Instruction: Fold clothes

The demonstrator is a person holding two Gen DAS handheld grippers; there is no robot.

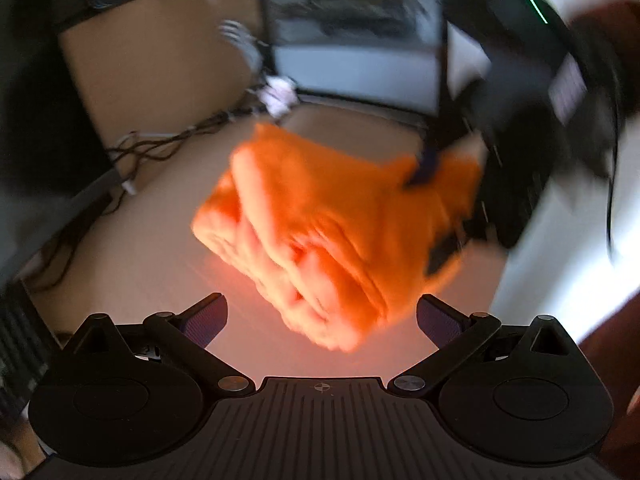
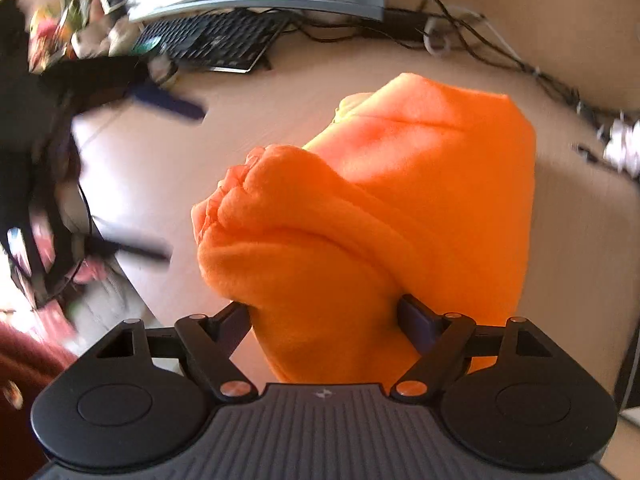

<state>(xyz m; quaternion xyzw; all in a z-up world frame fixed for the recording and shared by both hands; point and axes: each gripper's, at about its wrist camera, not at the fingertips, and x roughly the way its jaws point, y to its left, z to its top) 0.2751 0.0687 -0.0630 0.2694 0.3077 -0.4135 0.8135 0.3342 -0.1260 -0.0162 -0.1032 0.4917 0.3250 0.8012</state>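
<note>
Judging from the left wrist view, most of the folding appears done: the orange garment (image 1: 332,236) is seen at the centre of the frame as a thick, layered bundle, lifted off the pale table (image 1: 140,248) and blurred. The left gripper (image 1: 322,318) is shown at the bottom of the frame with its jaws spread wide and nothing between them; the bundle hangs just beyond its fingertips. The right gripper (image 1: 434,208) is glimpsed at the right of the bundle, a dark pad pressed on the cloth. A monitor (image 1: 356,40) and loose cables (image 1: 160,144) are seen in the upper half. In the right wrist view, the garment (image 2: 400,208) fills the centre, several folds stacked in it, and the right gripper (image 2: 324,314) at the bottom is closed on its near end, both pads pressed into the thick cloth. The left gripper (image 2: 160,180) is seen blurred at the left edge, apart from the garment. A keyboard (image 2: 216,42) lies at the upper left. What seems left is setting the bundle down neatly; whether further folds are needed cannot be told.
</note>
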